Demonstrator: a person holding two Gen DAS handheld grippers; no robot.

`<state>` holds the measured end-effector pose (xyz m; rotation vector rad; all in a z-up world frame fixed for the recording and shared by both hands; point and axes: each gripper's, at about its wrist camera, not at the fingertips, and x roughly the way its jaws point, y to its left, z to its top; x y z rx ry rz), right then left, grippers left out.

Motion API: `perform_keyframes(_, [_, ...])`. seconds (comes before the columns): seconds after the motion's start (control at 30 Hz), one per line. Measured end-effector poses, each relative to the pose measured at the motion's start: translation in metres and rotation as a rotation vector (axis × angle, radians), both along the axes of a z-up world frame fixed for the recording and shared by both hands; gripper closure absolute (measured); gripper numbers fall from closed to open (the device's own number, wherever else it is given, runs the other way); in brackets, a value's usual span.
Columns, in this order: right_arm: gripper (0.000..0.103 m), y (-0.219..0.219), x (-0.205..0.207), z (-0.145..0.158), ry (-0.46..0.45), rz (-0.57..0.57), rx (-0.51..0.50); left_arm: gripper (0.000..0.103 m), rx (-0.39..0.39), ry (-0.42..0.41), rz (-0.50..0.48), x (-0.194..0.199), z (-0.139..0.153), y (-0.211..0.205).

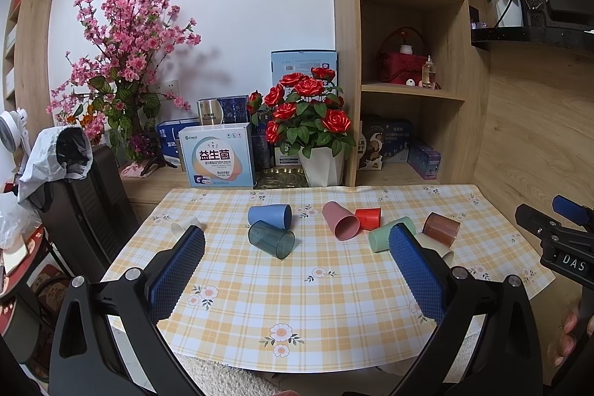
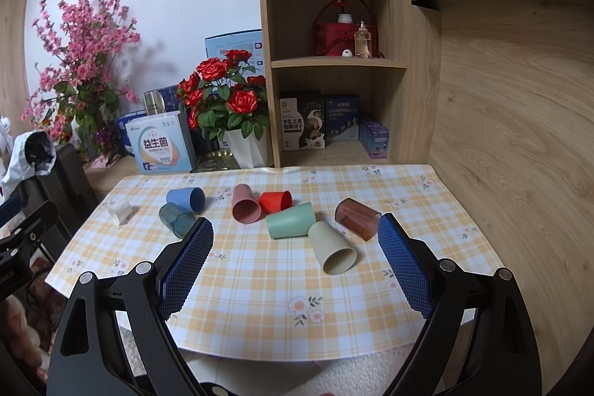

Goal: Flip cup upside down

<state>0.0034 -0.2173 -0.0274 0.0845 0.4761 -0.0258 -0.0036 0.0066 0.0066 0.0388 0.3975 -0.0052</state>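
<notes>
No cup is inverted yet: all eight lie sideways around the pink cup (image 2: 245, 205), while left gripper (image 1: 297, 240) and right gripper (image 2: 296, 229) hover spread and empty.

Eight cups lie on their sides: white (image 2: 120, 210), blue (image 2: 185, 199), teal clear (image 2: 176, 219), pink (image 2: 245, 208), red (image 2: 275, 201), green (image 2: 291, 221), beige (image 2: 332, 249), brown clear (image 2: 357, 218).
</notes>
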Motion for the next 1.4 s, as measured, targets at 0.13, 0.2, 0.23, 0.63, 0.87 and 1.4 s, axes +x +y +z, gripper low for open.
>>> perform_keyframes(0.13, [0.016,0.000,0.000,0.000,0.000,0.000,0.001,0.006,0.000,0.000,0.000,0.000,0.000,0.000])
perform_keyframes(0.2, [0.016,0.000,0.000,0.000,0.000,0.000,0.001,0.006,0.000,0.000,0.000,0.000,0.000,0.000])
perform_keyframes(0.23, [0.016,0.000,0.000,0.000,0.001,0.000,0.001,0.006,-0.001,0.000,0.000,0.000,0.000,0.000])
perform_keyframes(0.63, [0.016,-0.006,0.003,0.002,0.005,-0.006,0.012,0.006,-0.020,0.011,0.001,0.005,-0.003,0.005])
perform_keyframes(0.87, [0.016,-0.021,0.021,-0.009,0.039,-0.016,0.053,0.006,-0.039,0.019,0.021,0.028,-0.005,0.021])
perform_keyframes(1.4, [0.016,-0.061,0.134,-0.070,0.261,0.023,0.044,0.006,0.006,0.129,0.021,0.142,-0.060,0.040])
